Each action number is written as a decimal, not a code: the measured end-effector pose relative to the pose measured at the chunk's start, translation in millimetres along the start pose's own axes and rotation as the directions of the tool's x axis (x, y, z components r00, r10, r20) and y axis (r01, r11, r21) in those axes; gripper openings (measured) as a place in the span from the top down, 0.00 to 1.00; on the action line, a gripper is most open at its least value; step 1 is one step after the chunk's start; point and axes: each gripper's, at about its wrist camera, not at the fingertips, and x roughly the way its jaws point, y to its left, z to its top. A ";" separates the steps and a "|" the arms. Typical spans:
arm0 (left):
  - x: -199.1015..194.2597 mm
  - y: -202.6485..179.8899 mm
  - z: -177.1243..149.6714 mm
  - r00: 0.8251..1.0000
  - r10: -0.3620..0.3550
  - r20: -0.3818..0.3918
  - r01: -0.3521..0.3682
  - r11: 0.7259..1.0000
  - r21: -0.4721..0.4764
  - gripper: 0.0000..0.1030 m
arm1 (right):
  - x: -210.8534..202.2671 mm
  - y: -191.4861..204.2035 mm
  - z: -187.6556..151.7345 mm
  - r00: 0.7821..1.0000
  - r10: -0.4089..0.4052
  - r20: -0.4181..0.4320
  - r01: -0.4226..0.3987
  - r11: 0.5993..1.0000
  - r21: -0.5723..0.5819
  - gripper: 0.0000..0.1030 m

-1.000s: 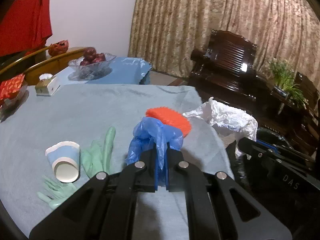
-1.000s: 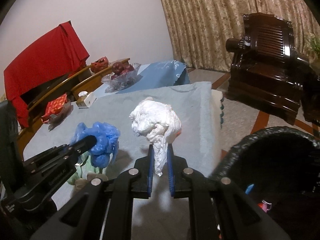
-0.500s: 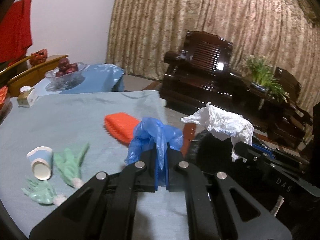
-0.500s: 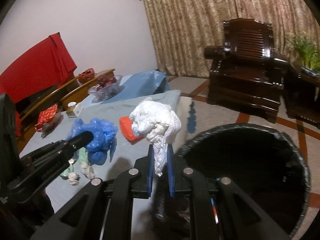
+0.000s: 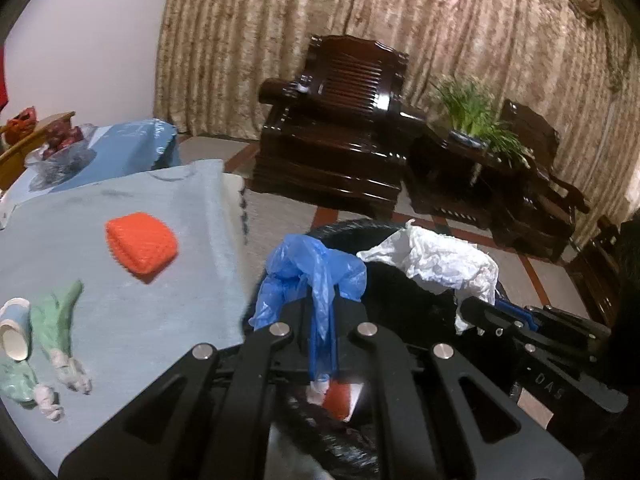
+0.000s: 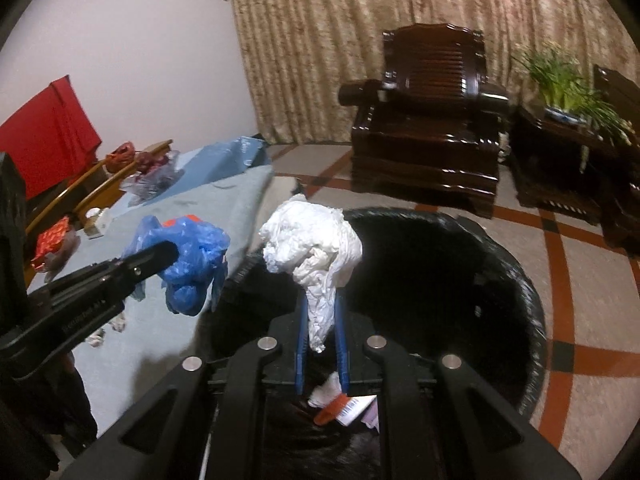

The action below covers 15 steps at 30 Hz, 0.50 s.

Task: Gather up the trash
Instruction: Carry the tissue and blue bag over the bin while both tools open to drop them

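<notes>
- Your left gripper [image 5: 322,320] pinches a crumpled blue plastic bag [image 5: 308,272]; it hangs over the near rim of the black bin [image 6: 532,300]
- Your right gripper [image 6: 320,332] clamps a wrinkled white bag [image 6: 316,256], right above the bin's mouth
- Inside the bin: scraps, one orange-red [image 6: 326,414]
- Only your left view shows the cup [image 5: 16,332] and green gloves [image 5: 56,320] on the table [image 5: 140,320]

Home living room — armchair [image 5: 344,120], curtains [image 5: 400,20]

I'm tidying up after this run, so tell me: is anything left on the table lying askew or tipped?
Yes. The paper cup lies on its side near the table's front edge, opening towards the camera, beside two crumpled green gloves. An orange sponge-like pad sits loose mid-table. Nothing looks spilled.
</notes>
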 end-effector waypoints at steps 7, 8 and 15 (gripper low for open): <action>21.4 -20.3 -5.0 0.999 -0.028 -0.030 0.029 0.999 0.028 0.96 | -0.4 -21.1 -5.4 0.999 -0.034 -0.007 0.034 0.999 0.029 0.88; 23.8 -21.9 -5.6 0.999 -0.030 -0.034 0.031 0.999 0.029 0.96 | 0.1 -22.4 -6.1 0.999 -0.037 -0.009 0.038 0.999 0.033 0.88; 33.6 -22.5 -7.8 0.995 -0.064 -0.079 0.067 0.997 0.033 0.92 | 4.3 -36.3 -13.2 0.996 -0.071 -0.045 0.074 0.996 0.053 0.78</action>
